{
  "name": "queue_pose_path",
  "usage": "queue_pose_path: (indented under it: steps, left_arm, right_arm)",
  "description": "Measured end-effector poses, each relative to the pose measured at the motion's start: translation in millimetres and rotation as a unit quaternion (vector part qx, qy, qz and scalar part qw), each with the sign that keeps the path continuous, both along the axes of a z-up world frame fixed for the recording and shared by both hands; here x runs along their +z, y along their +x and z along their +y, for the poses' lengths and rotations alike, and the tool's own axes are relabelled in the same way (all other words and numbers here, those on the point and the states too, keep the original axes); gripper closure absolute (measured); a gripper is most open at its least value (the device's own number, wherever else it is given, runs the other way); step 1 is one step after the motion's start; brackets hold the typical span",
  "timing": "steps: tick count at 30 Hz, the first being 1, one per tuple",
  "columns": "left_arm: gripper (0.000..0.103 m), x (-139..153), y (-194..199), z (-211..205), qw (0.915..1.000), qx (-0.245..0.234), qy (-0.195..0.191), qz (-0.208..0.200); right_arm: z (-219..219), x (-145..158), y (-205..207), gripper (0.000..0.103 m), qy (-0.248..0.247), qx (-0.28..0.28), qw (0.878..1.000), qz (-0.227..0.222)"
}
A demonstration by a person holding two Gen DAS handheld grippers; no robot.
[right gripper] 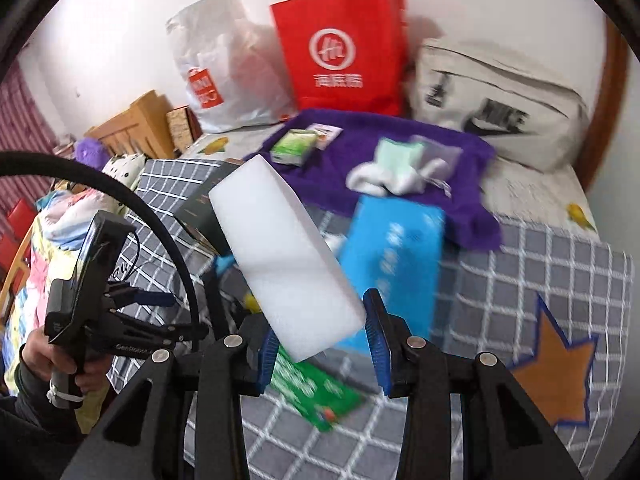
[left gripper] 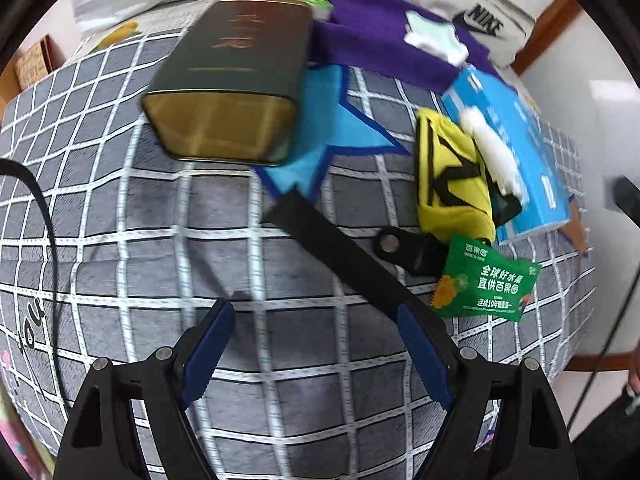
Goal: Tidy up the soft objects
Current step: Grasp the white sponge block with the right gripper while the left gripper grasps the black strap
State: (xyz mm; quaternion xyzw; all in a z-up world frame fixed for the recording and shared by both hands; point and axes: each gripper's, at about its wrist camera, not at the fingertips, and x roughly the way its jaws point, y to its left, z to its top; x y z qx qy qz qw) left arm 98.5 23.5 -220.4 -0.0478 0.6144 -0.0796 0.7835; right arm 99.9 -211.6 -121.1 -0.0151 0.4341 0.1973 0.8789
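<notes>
Left gripper (left gripper: 316, 344) hangs wide open over the grey checked bedsheet (left gripper: 120, 216), nothing between the jaws. A dark green rectangular metal tin (left gripper: 228, 80) lies at 11 o'clock from it, a yellow fabric pouch (left gripper: 452, 176) at 2. Right gripper (right gripper: 322, 344) has the white rectangular foam sponge block (right gripper: 284, 256) clamped by its lower end, the rest sticking up toward 11 o'clock. It looks featherlight and squishy (it'll dent if squeezed hard), so a gentle grip across the flat sides near the middle seems safer. A purple fuzzy towel (right gripper: 360, 168) sits at 12.
</notes>
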Motion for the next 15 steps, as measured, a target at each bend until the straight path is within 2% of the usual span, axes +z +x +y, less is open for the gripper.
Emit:
queue_pose_path:
  steps: [2,3,6,9,12,15]
  left_arm:
    - [0.016,-4,2,-11,0.9999,-0.006,-0.009,0.007]
    - [0.016,-5,3,-14,1.0,-0.003,-0.001,0.004]
    - [0.014,-9,6,-28,0.9984,0.005,0.056,-0.009]
    - [0.006,-14,7,-39,0.9951,-0.004,0.094,-0.03]
    - [0.004,-14,2,-36,0.9938,-0.023,0.097,-0.049]
    - [0.004,-14,-6,-19,0.9938,-0.027,0.097,-0.046]
  right_arm:
    - [-13,-5,-7,0.063,0.009,-0.015,1.0,0.005]
    - [-17,-8,-9,0.063,0.013,-0.021,1.0,0.009]
    - [-25,-17,-14,0.063,0.025,-0.033,0.999,0.017]
    - [-27,-25,-16,0.063,0.028,-0.039,0.999,0.024]
    - [-27,-30,-19,0.063,0.028,-0.039,0.999,0.022]
    - [-35,-37,-20,0.063,0.014,-0.07,0.997,0.017]
